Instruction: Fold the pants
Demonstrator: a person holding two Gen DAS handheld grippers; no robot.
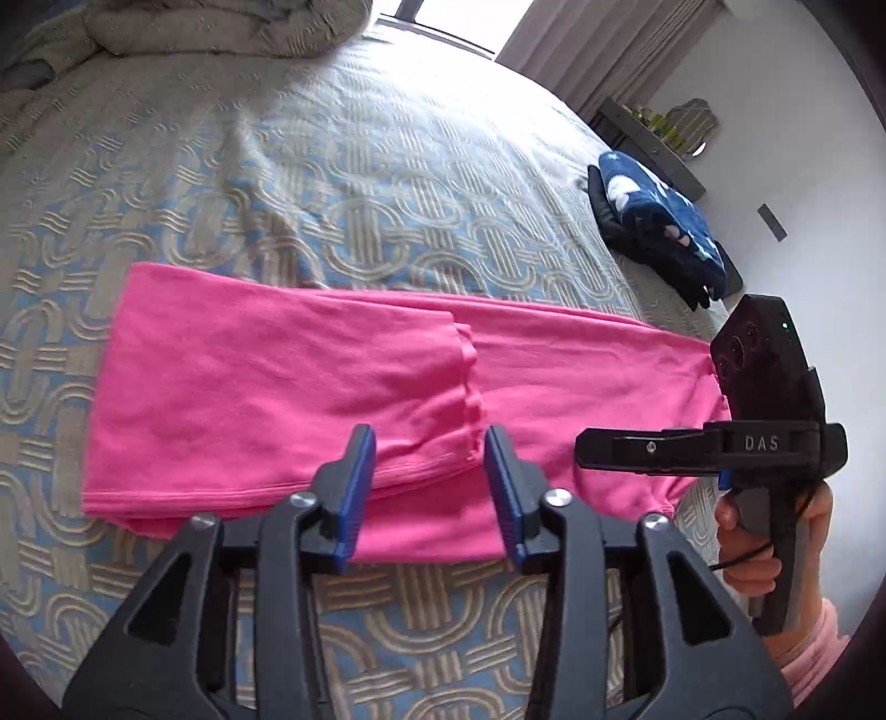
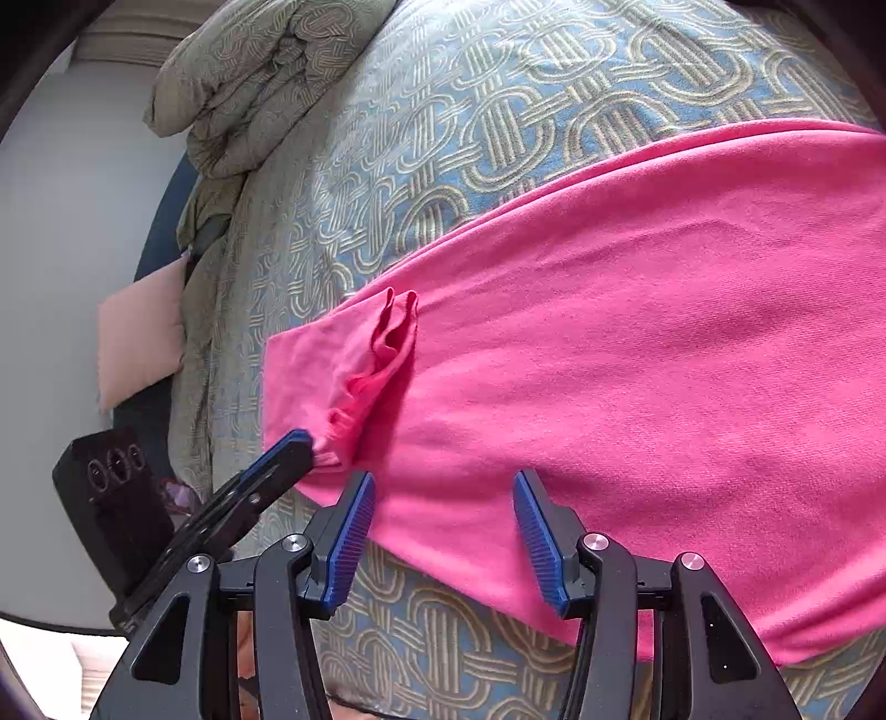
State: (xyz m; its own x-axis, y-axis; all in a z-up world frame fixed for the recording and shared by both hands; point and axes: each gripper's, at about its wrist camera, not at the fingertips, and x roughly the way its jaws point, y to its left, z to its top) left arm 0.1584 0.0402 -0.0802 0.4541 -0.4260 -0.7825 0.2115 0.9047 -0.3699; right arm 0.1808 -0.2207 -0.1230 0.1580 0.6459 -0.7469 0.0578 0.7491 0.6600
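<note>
Bright pink soft-knit pants (image 1: 332, 399) lying half-folded on patterned blue-beige bedspread (image 1: 343, 183); left gripper (image 1: 429, 487) and right gripper (image 2: 443, 531) hovering at 6 o'clock edge, jaws spread, pinching nothing. Risk: shallow one-layer pinch dragging the fold askew.

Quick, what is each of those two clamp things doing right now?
Left gripper: open, over the bright pink fabric pants, holding nothing.
Right gripper: open, holding nothing.

Home bedroom, patterned bedspread (image 1: 343, 183) over a bed, bunched duvet (image 2: 243, 72), curtains (image 1: 598, 44)
</note>
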